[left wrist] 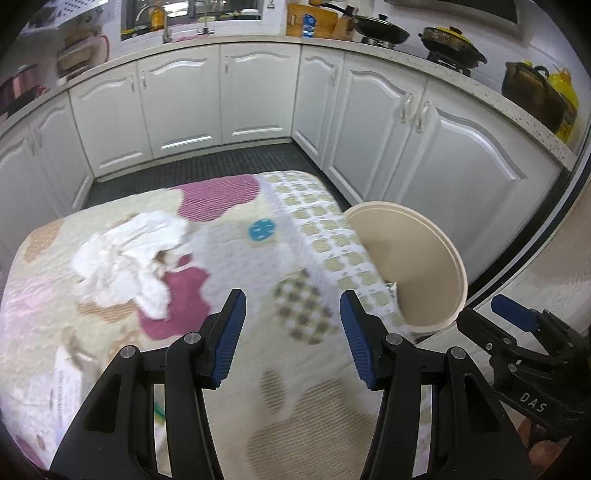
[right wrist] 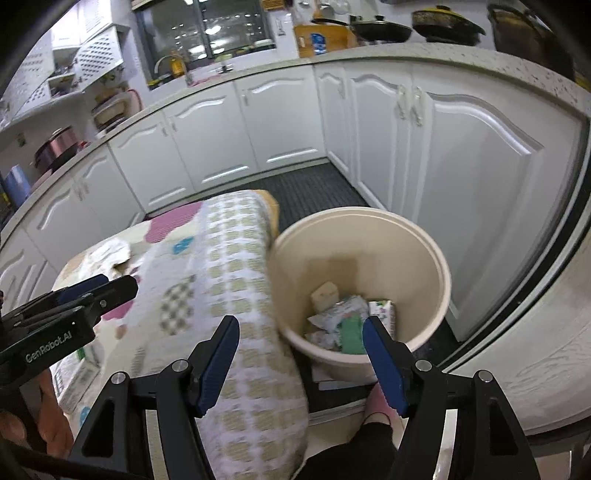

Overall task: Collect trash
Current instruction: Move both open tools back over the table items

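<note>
A crumpled white tissue heap [left wrist: 129,254] lies on the patterned tablecloth [left wrist: 229,236], left of centre. My left gripper [left wrist: 293,306] hovers open above the cloth, to the right of the tissues, with nothing between its blue pads. Beside the table's right edge stands a beige bin [right wrist: 424,266], also the beige bin [left wrist: 417,258]; inside it lie several wrappers and packets [right wrist: 343,317]. My right gripper [right wrist: 301,332] hangs open over the table edge and the bin's near rim, empty. The tissue heap [right wrist: 110,251] shows small in the right wrist view.
White kitchen cabinets [left wrist: 184,99] wrap the room, with a dark ribbed floor mat [left wrist: 229,162] in front. Pans [left wrist: 384,27] and pots sit on the counter. A person's foot in a pink sock [right wrist: 378,404] is under the right gripper. The other gripper [left wrist: 517,332] shows at the right edge.
</note>
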Demonstrator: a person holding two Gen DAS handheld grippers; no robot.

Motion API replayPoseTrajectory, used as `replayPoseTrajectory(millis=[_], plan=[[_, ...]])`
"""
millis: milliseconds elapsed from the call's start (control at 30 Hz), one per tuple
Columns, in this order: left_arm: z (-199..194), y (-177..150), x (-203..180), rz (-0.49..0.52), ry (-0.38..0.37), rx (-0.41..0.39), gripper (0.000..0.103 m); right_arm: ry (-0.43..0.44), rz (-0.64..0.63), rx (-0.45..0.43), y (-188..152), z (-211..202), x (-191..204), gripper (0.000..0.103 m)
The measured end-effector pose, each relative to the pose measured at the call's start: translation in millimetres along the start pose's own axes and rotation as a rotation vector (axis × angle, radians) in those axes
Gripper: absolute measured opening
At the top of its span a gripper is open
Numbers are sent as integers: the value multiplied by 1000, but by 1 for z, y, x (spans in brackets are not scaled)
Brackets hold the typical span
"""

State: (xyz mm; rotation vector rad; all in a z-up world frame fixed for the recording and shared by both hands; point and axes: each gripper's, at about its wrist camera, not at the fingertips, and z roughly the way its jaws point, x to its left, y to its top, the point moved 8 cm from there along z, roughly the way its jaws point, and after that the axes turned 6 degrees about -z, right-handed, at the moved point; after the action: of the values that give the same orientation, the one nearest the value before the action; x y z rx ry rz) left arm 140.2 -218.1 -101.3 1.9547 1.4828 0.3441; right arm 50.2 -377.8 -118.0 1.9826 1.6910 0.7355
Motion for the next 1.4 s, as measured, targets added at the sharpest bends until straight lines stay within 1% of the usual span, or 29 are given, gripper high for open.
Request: replayPoseTrajectory(millis=[200, 333, 400, 500, 567, 633, 700, 800, 867, 967, 1033, 1067, 1167, 1267, 1400], plan=[[-20, -10, 46, -16, 53, 2, 52, 71, -20, 13, -5, 0, 29, 67], [-31, -22, 88, -16, 131, 21, 52, 110, -49, 32, -9, 4, 48, 67], [-35, -29, 111, -31, 168, 37, 52, 122, -70, 40, -11, 5, 58, 67], [-40, -44, 150, -88, 224, 71, 52, 143, -88, 47, -14, 6, 69, 67], [-40, -55, 164, -112, 254, 96, 52, 158, -102, 54, -16, 9, 78, 67], [-38, -68, 174, -128, 266, 130, 51, 168, -112, 59, -18, 10, 84, 67], [-38, -83, 176, -136, 253, 159, 51, 171, -123, 62, -20, 11, 90, 67], [-39, -96, 168, -125, 249, 171, 51, 171, -134, 68, -21, 13, 95, 68], [-40, -99, 159, -84, 272, 151, 51, 179, -131, 70, -22, 14, 98, 69], [-36, -98, 141, -87, 210, 153, 51, 178, -131, 75, -24, 14, 99, 70], [-28, -97, 125, -100, 147, 171, 51, 182, -126, 75, -25, 12, 99, 70], [-24, -97, 118, -102, 127, 177, 51, 184, -123, 77, -25, 12, 100, 70], [-20, -92, 104, -70, 117, 168, 51, 187, -129, 84, -27, 9, 103, 70], [-32, -84, 110, -65, 115, 143, 51, 219, -132, 104, -30, 9, 112, 71], [-48, -76, 144, -122, 130, 130, 51, 308, -131, 158, -39, 14, 138, 73]])
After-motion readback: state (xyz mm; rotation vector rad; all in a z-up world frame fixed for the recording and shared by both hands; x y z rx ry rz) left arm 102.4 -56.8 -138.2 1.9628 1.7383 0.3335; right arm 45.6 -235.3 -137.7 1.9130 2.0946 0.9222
